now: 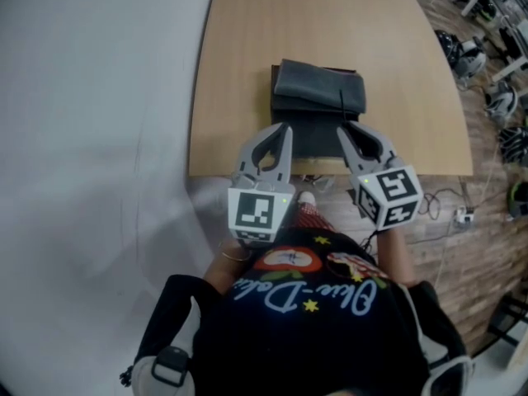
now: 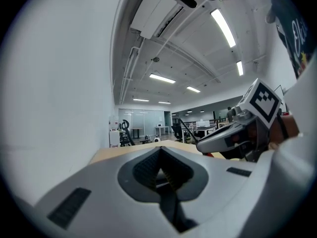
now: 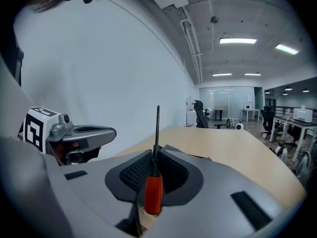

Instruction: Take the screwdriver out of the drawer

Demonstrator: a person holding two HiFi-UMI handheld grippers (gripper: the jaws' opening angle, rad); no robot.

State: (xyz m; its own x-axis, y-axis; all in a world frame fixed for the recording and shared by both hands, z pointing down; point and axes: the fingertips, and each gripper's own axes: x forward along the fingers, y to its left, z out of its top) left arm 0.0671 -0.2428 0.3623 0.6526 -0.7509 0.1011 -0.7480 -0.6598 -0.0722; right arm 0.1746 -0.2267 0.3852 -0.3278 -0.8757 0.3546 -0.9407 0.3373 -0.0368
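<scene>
While both grippers were held side by side over the near edge of the wooden table, the screwdriver was found outside the drawer, clamped in the right gripper. In the right gripper view, the jaws were seen pressed against the tool just above its orange-red handle, with the thin dark shaft standing straight up past the jaw tips and the handle hanging below them. In the head view, the right gripper was pointed at the dark drawer unit, and a thin dark line that seemed to be the shaft was made out against the grey cloth-like cover lying on top of that unit. Whether the drawer was pulled out or pushed in could not be judged.

The left gripper was seen in its own view with its jaws pressed together along one seam and nothing caught between them. In the head view, the left gripper was held just beside the right one, apart from it, its tips near the front of the unit. A marker cube was carried at the back of each gripper, close to the person's dark shirt.
</scene>
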